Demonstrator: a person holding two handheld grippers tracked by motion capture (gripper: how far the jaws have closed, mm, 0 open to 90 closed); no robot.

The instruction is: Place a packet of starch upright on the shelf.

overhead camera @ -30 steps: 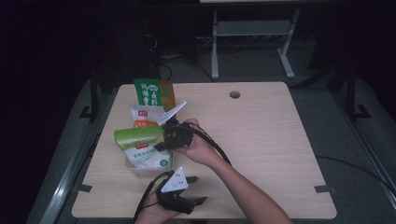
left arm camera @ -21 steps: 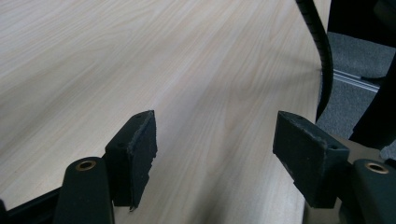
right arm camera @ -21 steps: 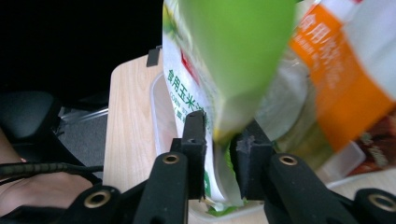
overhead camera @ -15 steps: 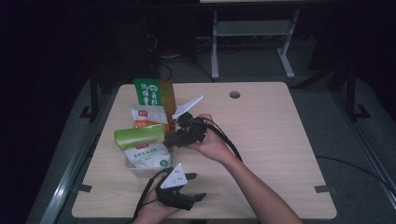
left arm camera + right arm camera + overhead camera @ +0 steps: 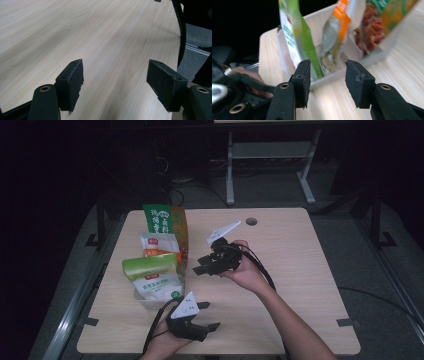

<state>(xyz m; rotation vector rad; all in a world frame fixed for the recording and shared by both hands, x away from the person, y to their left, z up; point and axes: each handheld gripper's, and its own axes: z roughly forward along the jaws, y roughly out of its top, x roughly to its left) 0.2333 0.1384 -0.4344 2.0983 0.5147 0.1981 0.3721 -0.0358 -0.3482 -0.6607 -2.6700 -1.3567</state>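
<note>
table point(image 5: 300, 270): pale wood | grommet hole point(image 5: 251, 221) | behind: metal stand point(image 5: 270, 157), possibly a desk frame

Green-topped white pouch point(image 5: 151, 276), orange-banded pouch point(image 5: 159, 244), pale wood-grain table point(image 5: 300, 270)

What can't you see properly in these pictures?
- High view: the print on the green bag is too small to read.
- High view: the clear tray is mostly hidden by the bags.
- Right gripper view: the orange bag is blurred and cut off at the top edge.
</note>
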